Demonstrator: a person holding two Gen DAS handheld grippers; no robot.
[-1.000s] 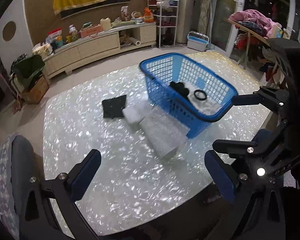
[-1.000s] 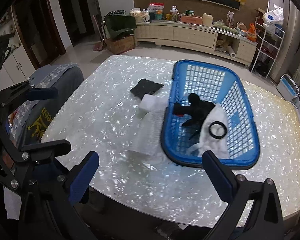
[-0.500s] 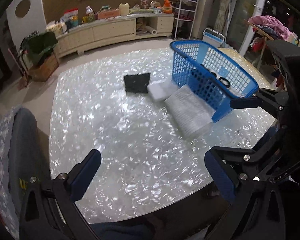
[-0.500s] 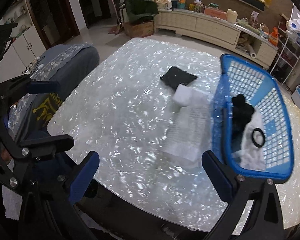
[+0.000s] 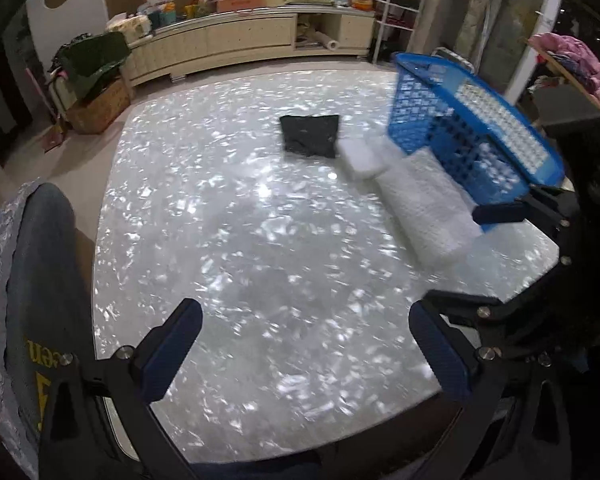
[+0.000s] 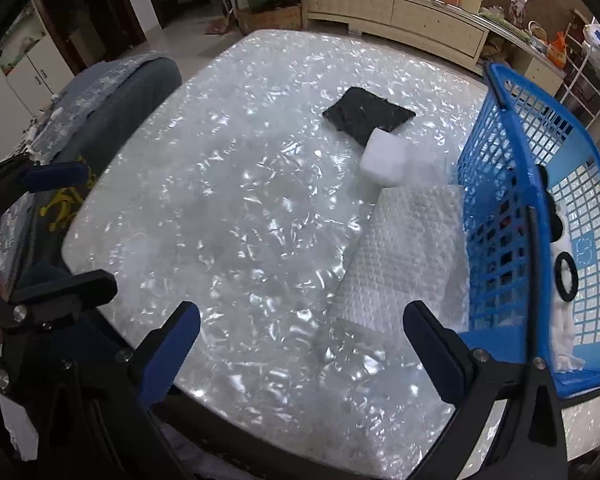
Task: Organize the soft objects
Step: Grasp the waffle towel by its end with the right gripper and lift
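On the shimmering white table lie a black cloth, a white sponge block and a folded white textured towel, lined up beside a blue basket. Inside the basket I see a black ring, white fabric and something dark. My left gripper is open over the near table edge. My right gripper is open, with its right finger near the towel's near end. Neither holds anything.
A chair with a grey cover stands at the table's left side. A long low cabinet with clutter on top runs along the far wall. A white wire shelf and a clothes rack stand at the right.
Both grippers have swung leftward and lower toward the table; the basket has slid to the right of both views and the towel and sponge now sit nearer. Both grippers stayed open.
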